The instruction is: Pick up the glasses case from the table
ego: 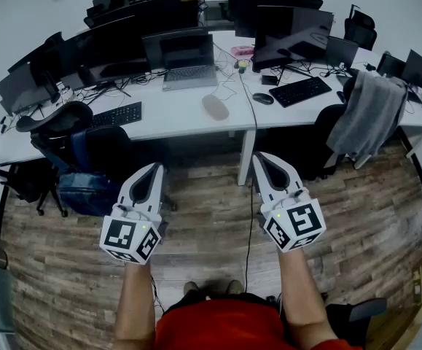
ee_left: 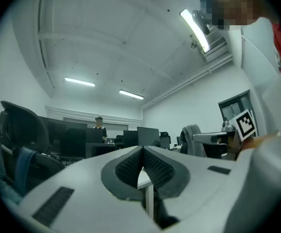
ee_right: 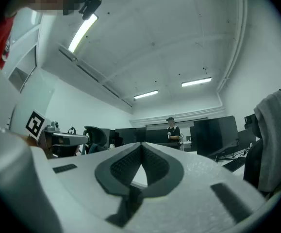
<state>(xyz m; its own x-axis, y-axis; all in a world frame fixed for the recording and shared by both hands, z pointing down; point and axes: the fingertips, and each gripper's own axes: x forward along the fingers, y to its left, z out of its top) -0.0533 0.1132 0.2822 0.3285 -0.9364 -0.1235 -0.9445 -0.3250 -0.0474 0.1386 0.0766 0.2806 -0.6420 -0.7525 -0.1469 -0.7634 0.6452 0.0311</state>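
Office floor of wood-look planks runs up to a long white tabletop crowded with dark monitors, an open laptop, two keyboards and a mouse. Light strips show on the white ceiling in both gripper views.

The tabletop's near edge is unobstructed in the middle, with bare floor in front of it. To the left stand a black chair and a blue bag; to the right, a chair draped in grey cloth.

The glasses case is a plain grey oval, closed, lying flat near that edge, just nearer than the laptop.

The left gripper and right gripper hover over the floor, well apart from the case, each with jaws pressed together on nothing.
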